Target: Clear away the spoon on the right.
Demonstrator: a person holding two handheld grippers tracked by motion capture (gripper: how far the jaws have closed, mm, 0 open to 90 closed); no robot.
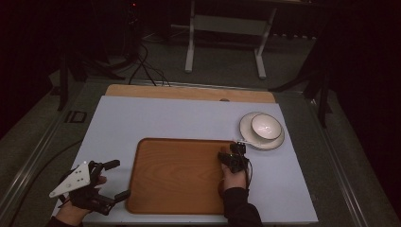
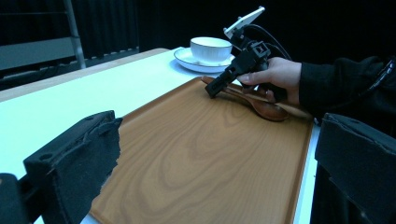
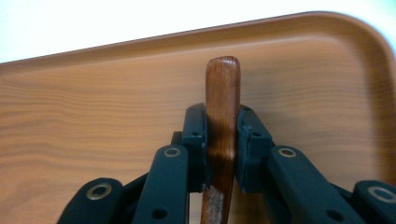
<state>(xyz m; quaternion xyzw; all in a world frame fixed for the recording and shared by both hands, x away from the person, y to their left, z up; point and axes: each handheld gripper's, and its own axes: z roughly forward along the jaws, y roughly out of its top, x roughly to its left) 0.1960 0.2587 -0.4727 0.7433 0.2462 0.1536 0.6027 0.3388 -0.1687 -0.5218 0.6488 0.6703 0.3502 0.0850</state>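
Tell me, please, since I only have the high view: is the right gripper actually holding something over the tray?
Observer: Yes. In the right gripper view, the right gripper is shut on the handle of a wooden spoon, with its pads pressed against both sides.
Operator: Thank you. Where is the spoon's bowl end?
Observer: The left gripper view shows it at the near right edge of the wooden tray, below the person's hand; I cannot tell whether it touches.
Operator: And the left gripper?
Observer: The left gripper is open, with nothing between its jaws.
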